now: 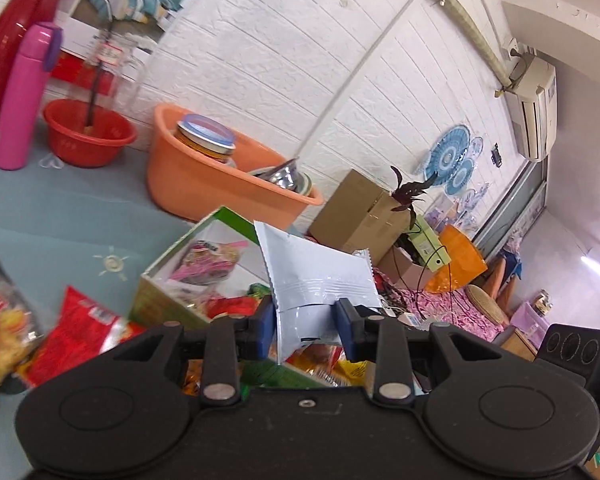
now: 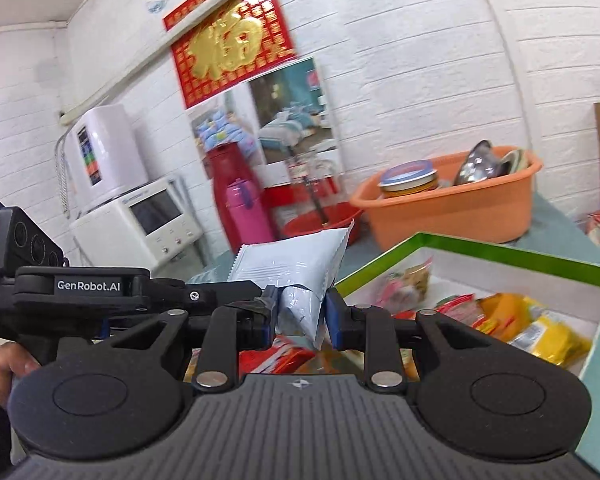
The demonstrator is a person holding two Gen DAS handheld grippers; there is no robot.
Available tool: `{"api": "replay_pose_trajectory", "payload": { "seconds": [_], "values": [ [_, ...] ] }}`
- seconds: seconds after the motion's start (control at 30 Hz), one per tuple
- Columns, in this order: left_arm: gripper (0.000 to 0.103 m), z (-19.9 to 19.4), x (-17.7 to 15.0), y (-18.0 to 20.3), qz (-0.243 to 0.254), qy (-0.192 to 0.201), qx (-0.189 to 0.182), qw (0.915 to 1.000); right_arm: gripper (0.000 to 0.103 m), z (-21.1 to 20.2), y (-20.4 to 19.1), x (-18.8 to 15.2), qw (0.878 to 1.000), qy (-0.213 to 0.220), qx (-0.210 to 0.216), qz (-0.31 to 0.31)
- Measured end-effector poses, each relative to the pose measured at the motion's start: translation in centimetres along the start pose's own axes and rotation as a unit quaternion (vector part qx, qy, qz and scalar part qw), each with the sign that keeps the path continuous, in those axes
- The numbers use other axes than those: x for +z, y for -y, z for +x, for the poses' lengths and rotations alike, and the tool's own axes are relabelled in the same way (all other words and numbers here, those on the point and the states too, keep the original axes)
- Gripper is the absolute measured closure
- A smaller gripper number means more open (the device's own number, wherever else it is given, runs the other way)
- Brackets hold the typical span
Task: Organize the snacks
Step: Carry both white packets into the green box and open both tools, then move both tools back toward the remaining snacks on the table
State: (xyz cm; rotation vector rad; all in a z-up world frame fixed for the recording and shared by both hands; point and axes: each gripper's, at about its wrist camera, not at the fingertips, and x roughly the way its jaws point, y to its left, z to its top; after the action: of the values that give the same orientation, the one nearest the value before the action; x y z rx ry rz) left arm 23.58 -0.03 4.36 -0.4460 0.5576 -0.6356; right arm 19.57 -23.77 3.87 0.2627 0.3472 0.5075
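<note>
A white foil snack pouch (image 1: 319,276) hangs in the air above the near part of the table, held by both tools at once. The left gripper (image 1: 304,330) is clamped on one lower corner of the pouch, its blue pads (image 1: 264,326) pressing the foil from both sides; the right gripper (image 2: 300,316) is clamped on the opposite end, which folds to a point between its pads. In the right wrist view the left tool's body (image 2: 80,286) enters from the left, with the person's hand (image 2: 8,364) on its handle.

Just beyond and below the pouch stands a green-rimmed cardboard box (image 2: 479,250), open at the top. It already contains several packets: a pink one (image 1: 208,264) at the far side, and yellow ones (image 2: 547,336) and red ones nearer the right wall. The sorting therefore appears well begun.

Work remains. To the left of the box, loose on the blue-grey tablecloth (image 1: 60,208), lie a red packet (image 1: 84,336) and a dark red-and-yellow packet (image 1: 0,320); more wrappers show directly below the grippers, though whether these lie in or outside the box cannot be told. The pouch in hand is not yet over the box opening, judged from both views.

Farther off stand an orange basin (image 1: 204,188) with a tin and steel bowls, a small red basin (image 1: 88,136), a pink flask (image 1: 24,96) and a red flask (image 1: 16,32), none part of the sorting.
</note>
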Motion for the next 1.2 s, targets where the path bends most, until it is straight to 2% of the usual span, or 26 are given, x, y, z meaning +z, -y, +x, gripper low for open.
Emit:
{"api": "replay_pose_trajectory", "payload": {
  "seconds": [0.4,0.43,0.47,0.5,0.53,0.57,0.6,0.63,0.67,0.73,0.83,1.0,1.2],
  "values": [
    [0.057,9.0,1.8,-1.8,-0.022,-0.032,-0.014,0.9991,0.057,3.0,7.5,1.2,0.999,-0.008,-0.045,0.028],
    [0.054,9.4,1.8,-2.0,-0.024,-0.032,-0.011,0.9991,0.057,3.3,7.9,1.2,0.998,-0.008,-0.048,0.034],
    [0.038,9.7,1.7,-2.2,-0.026,-0.029,-0.001,0.9992,0.055,3.6,8.4,1.1,0.998,-0.008,-0.049,0.041],
    [0.003,9.9,1.6,-2.4,-0.027,-0.023,0.009,0.9993,0.049,3.9,8.9,0.9,0.998,-0.011,-0.053,0.044],
    [0.0,9.9,1.4,-2.5,-0.026,-0.018,0.02,0.9993,0.049,4.3,9.1,0.6,0.997,-0.015,-0.06,0.045],
    [0.0,9.7,1.4,-2.7,-0.025,-0.013,0.031,0.9991,0.043,4.6,9.3,0.3,0.996,-0.019,-0.075,0.045],
    [0.0,9.5,1.3,-2.8,-0.024,-0.008,0.041,0.9988,0.028,4.8,9.6,0.1,0.994,-0.029,-0.088,0.051],
    [0.0,9.3,1.3,-2.9,-0.022,-0.007,0.045,0.9987,0.018,4.8,9.8,0.0,0.993,-0.035,-0.089,0.064],
    [0.0,9.0,1.3,-3.2,-0.022,-0.009,0.046,0.9986,0.002,4.4,10.0,0.0,0.994,-0.024,-0.08,0.073],
    [0.0,8.4,1.3,-3.4,-0.03,-0.01,0.053,0.9981,0.0,3.6,9.7,0.0,0.994,0.0,-0.083,0.067],
    [0.0,7.1,1.2,-3.2,-0.028,-0.007,0.056,0.998,0.0,3.1,8.5,0.2,0.995,0.001,-0.09,0.042],
    [0.0,4.6,1.1,-1.8,-0.021,-0.005,0.055,0.9983,0.0,1.8,6.4,0.4,0.997,0.001,-0.072,0.041],
    [0.0,0.3,0.6,0.8,-0.009,0.0,0.072,0.9974,0.0,-1.6,3.1,1.4,0.998,0.021,-0.043,0.036]
  ]
}}
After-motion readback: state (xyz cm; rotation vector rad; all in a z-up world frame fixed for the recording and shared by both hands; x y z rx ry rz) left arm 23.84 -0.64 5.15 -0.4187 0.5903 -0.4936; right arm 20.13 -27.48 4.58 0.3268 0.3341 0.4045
